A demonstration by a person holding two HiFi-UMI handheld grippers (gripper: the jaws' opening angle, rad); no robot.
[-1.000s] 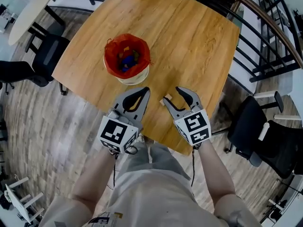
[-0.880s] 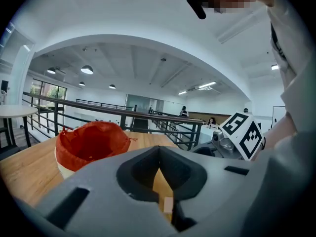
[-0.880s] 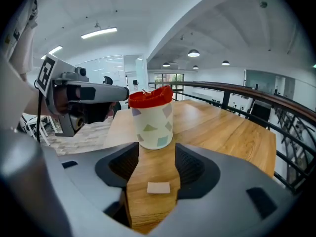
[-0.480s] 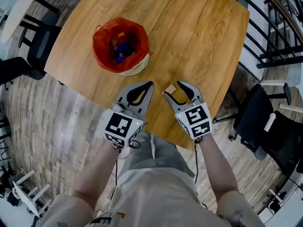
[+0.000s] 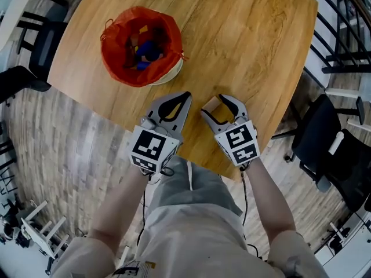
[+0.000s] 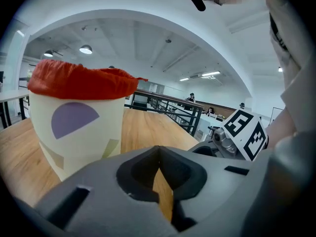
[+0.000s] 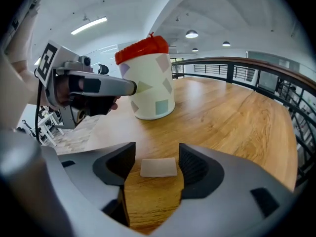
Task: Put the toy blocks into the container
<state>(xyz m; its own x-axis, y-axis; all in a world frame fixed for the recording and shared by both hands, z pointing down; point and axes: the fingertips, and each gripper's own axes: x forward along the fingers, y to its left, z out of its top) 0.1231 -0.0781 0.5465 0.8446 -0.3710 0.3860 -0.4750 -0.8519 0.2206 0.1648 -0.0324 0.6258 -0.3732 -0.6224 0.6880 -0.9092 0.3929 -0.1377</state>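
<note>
A white paper container (image 5: 168, 80) lined with a red bag (image 5: 119, 65) stands on the wooden table (image 5: 249, 45); several toy blocks, one of them blue (image 5: 149, 50), lie inside. A pale flat block (image 7: 159, 167) lies on the table between the jaws of my right gripper (image 5: 213, 104), whose jaws have just been opening and stand open beside it. My left gripper (image 5: 185, 97) is shut and empty, just left of the right one. In the left gripper view the container (image 6: 74, 127) rises close ahead of the left gripper (image 6: 159, 156). It shows farther off, as the container (image 7: 150, 90), in the right gripper view.
Both grippers hover at the table's near edge (image 5: 191, 155), over the person's lap. Black office chairs stand on the floor at the left (image 5: 23, 74) and at the right (image 5: 333, 161). A metal railing (image 5: 342, 51) runs past the table's right side.
Both grippers have sunk toward the table near its front edge. The right jaws have spread wider round the pale block. The left jaws stayed shut.
</note>
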